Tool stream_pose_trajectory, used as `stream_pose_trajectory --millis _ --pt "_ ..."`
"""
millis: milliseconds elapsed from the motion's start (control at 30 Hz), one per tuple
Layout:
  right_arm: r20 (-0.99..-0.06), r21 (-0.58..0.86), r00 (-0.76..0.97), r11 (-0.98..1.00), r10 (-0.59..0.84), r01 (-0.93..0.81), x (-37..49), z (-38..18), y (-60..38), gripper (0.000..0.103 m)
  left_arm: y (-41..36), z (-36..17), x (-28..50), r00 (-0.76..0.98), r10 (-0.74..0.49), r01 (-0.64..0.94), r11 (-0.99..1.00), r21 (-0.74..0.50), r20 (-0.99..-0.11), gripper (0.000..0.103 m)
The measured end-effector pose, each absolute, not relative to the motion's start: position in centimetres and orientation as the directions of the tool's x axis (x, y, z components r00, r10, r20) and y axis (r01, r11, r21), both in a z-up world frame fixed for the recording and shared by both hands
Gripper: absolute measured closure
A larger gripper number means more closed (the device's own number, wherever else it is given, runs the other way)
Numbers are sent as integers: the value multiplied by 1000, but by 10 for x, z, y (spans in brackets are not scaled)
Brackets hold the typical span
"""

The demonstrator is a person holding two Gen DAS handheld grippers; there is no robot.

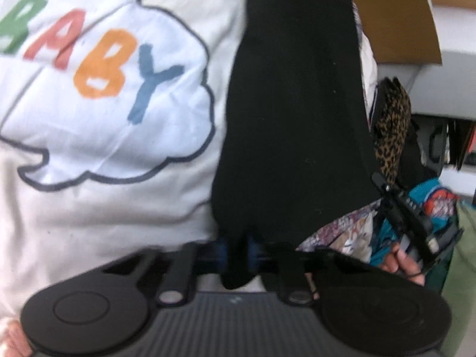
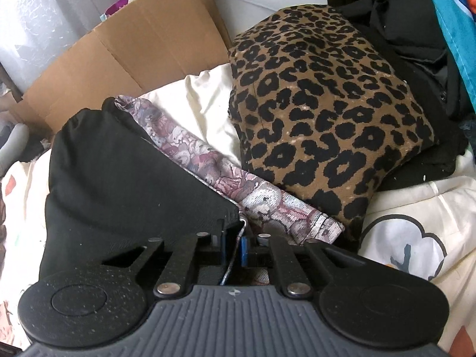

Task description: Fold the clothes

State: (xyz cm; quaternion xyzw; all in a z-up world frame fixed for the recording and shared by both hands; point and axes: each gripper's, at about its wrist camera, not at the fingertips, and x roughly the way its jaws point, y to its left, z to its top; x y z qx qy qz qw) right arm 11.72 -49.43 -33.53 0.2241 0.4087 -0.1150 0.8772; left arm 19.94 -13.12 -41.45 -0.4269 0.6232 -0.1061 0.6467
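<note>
cardboard box: a brown cardboard box point(image 2: 125, 59) stood open at the back of the pile, flaps up; bits of light and purple cloth showed over its rim, too little to name.
black garment: the black garment point(image 1: 294, 113) hung stretched between the two grippers, over a cream sheet point(image 1: 98, 202) printed with a cloud and the word baby.
left gripper: the left gripper point(image 1: 239, 253) pointed steeply down, its blue pads pinched tight on a bunched edge of the black cloth.
right gripper: the right gripper point(image 2: 235, 241) also tilted down, jaws closed on a corner of the same cloth (a thin pale edge showed between the pads).
right hand: in the left wrist view a hand point(image 1: 400, 263) gripped the other tool's handle at lower right.
nearby clothes: a leopard-print piece point(image 2: 324, 113) lay beside a floral fabric strip point(image 2: 226, 172), the strip just beside the black garment; more dark clothing sat behind the leopard print.
</note>
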Motion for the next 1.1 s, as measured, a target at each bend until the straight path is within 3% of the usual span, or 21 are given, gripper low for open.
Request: stream_pose_trajectory --millis 467,1100 --pt "-701 316 708 854 -84 414 100 -297 -511 102 -147 -370 204 205 -766 -261 557 -789 -609 102" --pt "-773 255 623 840 -121 479 88 -324 -544 102 -188 -418 214 89 -770 -253 596 -762 -632 102"
